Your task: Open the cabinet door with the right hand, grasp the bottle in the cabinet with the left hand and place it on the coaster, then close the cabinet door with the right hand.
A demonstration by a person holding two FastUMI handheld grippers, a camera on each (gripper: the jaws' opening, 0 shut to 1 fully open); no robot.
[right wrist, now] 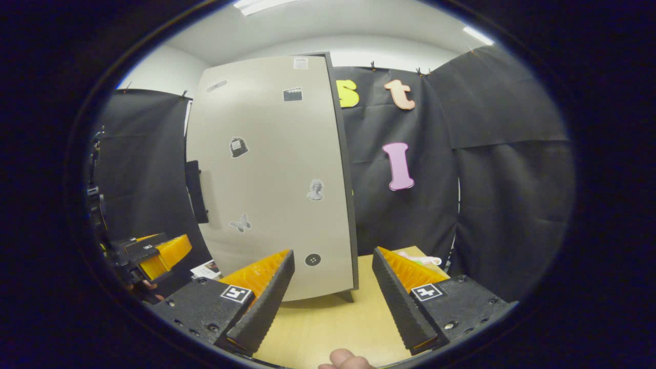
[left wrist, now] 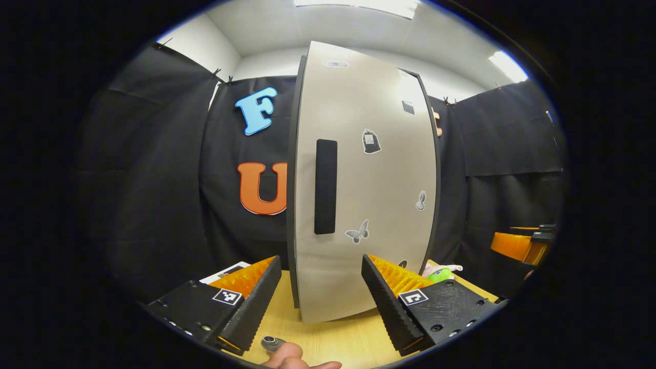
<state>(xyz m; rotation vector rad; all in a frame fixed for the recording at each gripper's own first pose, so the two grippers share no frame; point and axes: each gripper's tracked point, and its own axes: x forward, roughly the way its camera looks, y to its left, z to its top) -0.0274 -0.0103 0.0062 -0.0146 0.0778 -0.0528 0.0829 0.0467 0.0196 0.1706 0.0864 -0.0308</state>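
Tabletop (left wrist: 328, 343) pale wood | cabinet door (left wrist: 369, 195) closed | black cloth walls | left tongs (left wrist: 322, 302) spread | right tongs (right wrist: 333, 297) spread

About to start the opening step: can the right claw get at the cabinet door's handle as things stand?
Probably yes. The right claw is open and facing the shut cabinet door; the black handle sits at the door's left edge, with nothing between, though it must shift leftward.

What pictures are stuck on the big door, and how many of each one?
Butterfly: 1
Bag: 1
Bust: 1
Clapperboard: 1
Button: 1
Plain labels: 2
Total: 7
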